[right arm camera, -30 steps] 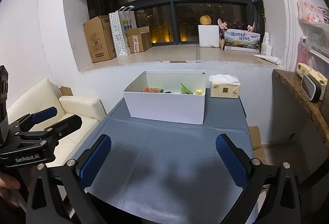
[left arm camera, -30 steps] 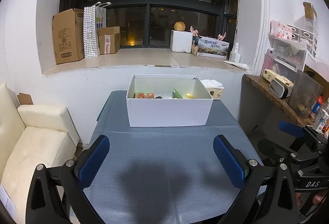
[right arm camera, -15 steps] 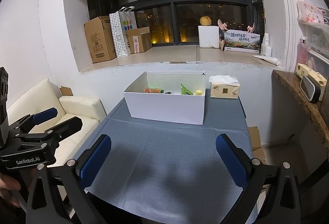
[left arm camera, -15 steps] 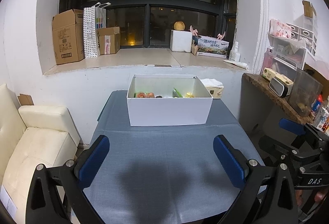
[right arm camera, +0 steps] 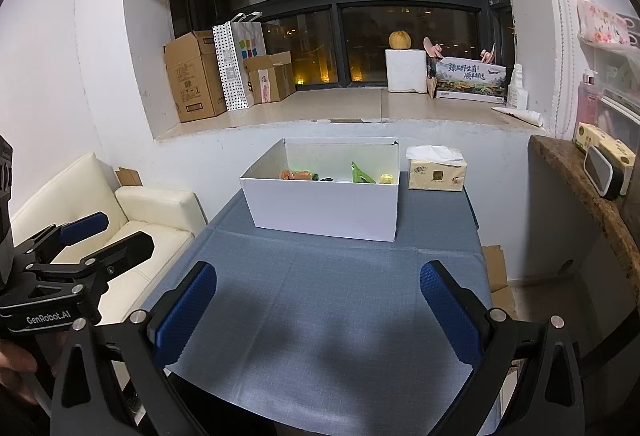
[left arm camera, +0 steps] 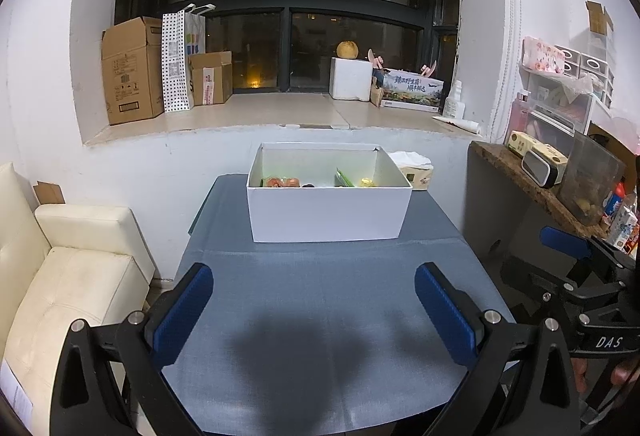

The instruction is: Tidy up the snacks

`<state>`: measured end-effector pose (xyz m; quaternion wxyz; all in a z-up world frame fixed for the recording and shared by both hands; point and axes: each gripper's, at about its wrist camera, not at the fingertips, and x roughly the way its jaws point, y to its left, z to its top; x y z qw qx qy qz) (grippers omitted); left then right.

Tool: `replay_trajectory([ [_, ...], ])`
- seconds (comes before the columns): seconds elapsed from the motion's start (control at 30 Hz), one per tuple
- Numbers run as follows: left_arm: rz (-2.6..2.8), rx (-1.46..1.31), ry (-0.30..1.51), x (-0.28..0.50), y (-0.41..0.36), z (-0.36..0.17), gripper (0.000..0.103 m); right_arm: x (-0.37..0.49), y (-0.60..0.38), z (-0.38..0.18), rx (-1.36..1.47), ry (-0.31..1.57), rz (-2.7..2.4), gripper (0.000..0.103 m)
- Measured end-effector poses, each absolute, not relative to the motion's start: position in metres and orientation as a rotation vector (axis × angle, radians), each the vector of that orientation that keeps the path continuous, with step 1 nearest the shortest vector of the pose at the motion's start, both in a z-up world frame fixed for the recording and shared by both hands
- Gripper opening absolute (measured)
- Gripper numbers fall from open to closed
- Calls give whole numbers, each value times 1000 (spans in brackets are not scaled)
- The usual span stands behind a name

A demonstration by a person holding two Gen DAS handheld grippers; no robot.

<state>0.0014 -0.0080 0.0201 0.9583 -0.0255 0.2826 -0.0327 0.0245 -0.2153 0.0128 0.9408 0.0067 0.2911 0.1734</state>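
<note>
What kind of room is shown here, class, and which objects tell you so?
Probably a lived-in home room: a cream sofa beside a cloth-covered table, a tissue pack next to the snack box, and cardboard boxes stored on the windowsill.

White open box [left arm camera: 326,214] upright at table's far end. Snacks inside, low along near wall: orange-red packets [left arm camera: 283,181] left, green packet [left arm camera: 344,178] tilted, yellow item [left arm camera: 367,182] right.

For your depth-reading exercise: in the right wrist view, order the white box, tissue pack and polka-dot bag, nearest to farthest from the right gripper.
1. White box, mid-table, straight ahead of the right gripper.
2. Tissue pack, behind the box's right corner.
3. Polka-dot bag, on the windowsill, left.
</note>
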Motion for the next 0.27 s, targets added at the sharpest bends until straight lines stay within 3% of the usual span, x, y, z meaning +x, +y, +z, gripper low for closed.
replay_trajectory([
  [0.27,-95,-74,564,-1,-5,20,103,25,-214,11,15,602,359,103],
])
